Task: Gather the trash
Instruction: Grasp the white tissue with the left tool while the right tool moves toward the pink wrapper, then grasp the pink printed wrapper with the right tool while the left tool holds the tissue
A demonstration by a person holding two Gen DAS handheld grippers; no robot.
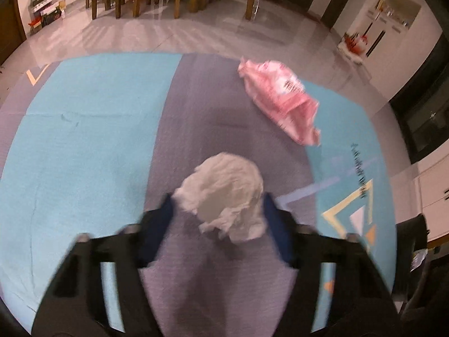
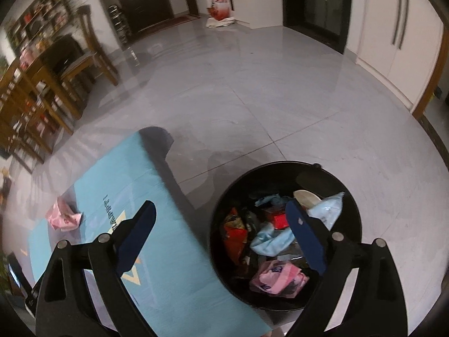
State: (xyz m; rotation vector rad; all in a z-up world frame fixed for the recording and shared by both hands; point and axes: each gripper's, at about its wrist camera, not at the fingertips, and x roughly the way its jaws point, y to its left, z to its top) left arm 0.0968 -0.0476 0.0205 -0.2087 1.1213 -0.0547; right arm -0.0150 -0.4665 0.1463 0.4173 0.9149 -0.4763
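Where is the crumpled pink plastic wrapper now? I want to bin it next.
The crumpled pink plastic wrapper lies on the blue-and-grey floor mat, up and right of the white crumpled tissue in the left wrist view.

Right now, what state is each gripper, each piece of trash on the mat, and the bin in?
left gripper: closed on the white paper wad
white paper wad: crumpled, gripped between the pads, over the mat
pink wrapper: crumpled, lying loose on the mat
right gripper: open, nothing between its pads
black trash bin: uncovered, partly filled with trash
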